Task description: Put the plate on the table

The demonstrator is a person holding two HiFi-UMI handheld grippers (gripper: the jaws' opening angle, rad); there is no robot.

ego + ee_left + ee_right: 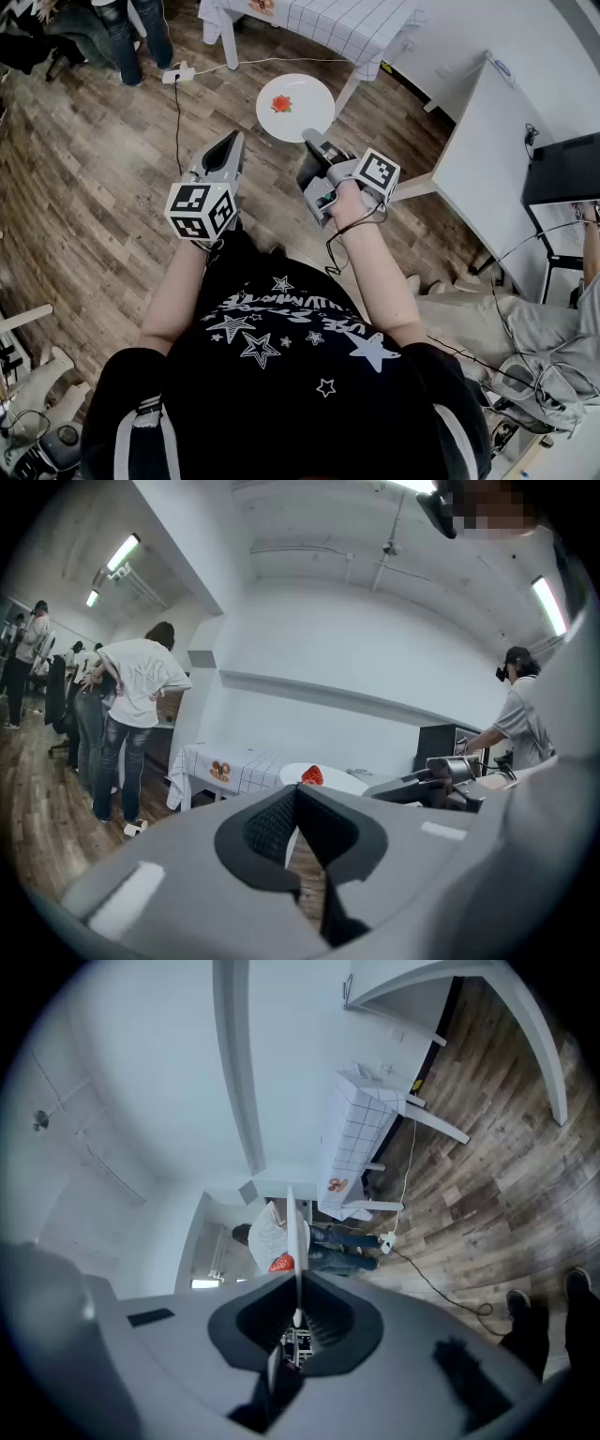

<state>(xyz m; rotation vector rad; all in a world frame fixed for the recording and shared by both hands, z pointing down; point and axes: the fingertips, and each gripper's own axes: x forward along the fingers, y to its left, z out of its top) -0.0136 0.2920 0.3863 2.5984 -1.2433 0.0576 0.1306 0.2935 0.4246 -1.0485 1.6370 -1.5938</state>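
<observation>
A round white plate (302, 114) with a red strawberry-like piece (281, 103) on it hangs level over the wooden floor. My right gripper (310, 142) is shut on its near rim. In the right gripper view the plate (292, 1227) shows edge-on between the jaws, the red piece (280, 1263) to its left. My left gripper (233, 141) hovers to the left of the plate, shut and holding nothing. From the left gripper view the plate (333, 780) and red piece (312, 775) lie just beyond the closed jaw tips (298, 791).
A table with a white checked cloth (349, 26) stands beyond the plate, and a plain white table (487, 141) is at the right. A power strip with a cable (176, 73) lies on the floor. People stand at the far left (117, 28), and another person (520, 714) is at the right.
</observation>
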